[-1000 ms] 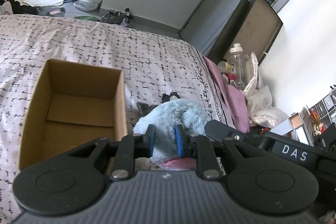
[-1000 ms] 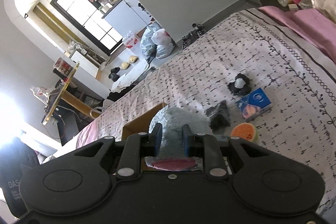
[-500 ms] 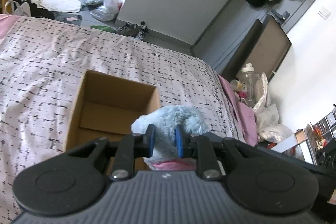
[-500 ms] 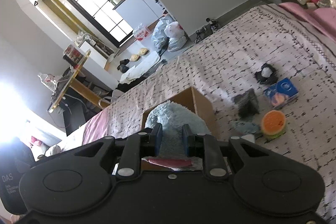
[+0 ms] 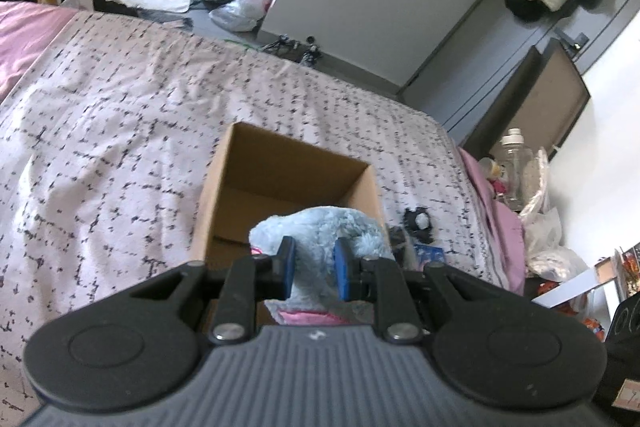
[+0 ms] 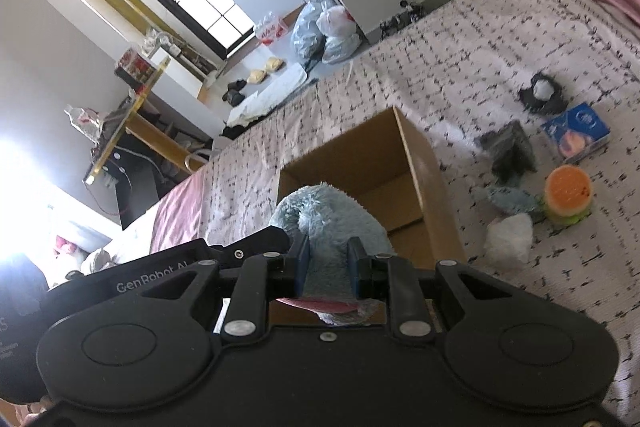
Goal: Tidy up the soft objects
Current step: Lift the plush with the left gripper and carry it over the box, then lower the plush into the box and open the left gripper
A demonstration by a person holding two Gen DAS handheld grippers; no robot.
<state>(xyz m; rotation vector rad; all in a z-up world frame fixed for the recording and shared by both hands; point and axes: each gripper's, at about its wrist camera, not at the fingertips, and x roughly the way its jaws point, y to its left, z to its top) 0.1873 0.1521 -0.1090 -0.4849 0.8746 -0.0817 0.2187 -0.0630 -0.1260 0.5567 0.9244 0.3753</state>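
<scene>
Both the left gripper (image 5: 314, 269) and the right gripper (image 6: 327, 263) are clamped on a blue plush toy (image 5: 320, 231), holding it above the near edge of an open cardboard box (image 5: 288, 163) on the bed (image 5: 120, 115), with small items (image 6: 568, 193) lying at the box's 3 o'clock.

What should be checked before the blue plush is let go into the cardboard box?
1. Left gripper shut on the blue plush toy: ok.
2. Right gripper shut on the same toy: ok.
3. Cardboard box open on top: ok.
4. Box floor bare where it shows: ok; the near part is hidden by the toy.
5. Toy fully over the opening: cannot tell; it overlaps the near right rim.
6. Orange toy and blue packet lie apart from the box: ok.
</scene>
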